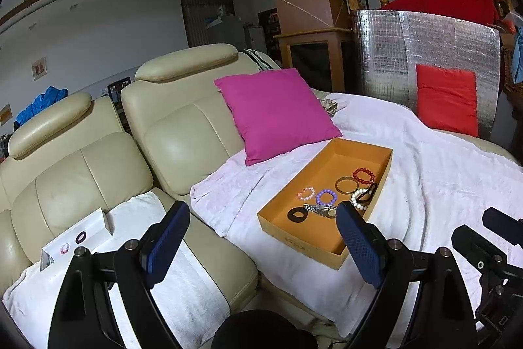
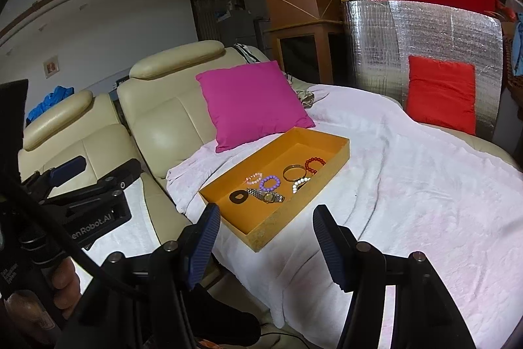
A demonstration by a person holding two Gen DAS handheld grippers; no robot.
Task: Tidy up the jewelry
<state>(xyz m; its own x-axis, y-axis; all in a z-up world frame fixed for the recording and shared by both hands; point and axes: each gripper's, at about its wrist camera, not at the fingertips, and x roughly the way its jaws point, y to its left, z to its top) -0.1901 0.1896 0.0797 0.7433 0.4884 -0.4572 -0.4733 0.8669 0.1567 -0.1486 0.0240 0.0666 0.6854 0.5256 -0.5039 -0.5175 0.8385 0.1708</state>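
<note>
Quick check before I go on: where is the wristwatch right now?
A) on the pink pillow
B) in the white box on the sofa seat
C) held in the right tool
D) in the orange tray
D: the wristwatch lies in the orange tray, beside the purple bead bracelet.

On the black body of my left gripper (image 2: 70,174), seen from my right wrist, I read white lettering "enRobot.AI", its beginning cut off by a cable. A small white label lower on the handle in my left hand (image 2: 62,283) is too blurred for me to read. The dark stamp on the near wall of the orange tray (image 1: 295,242) is also too small to make out.
</note>
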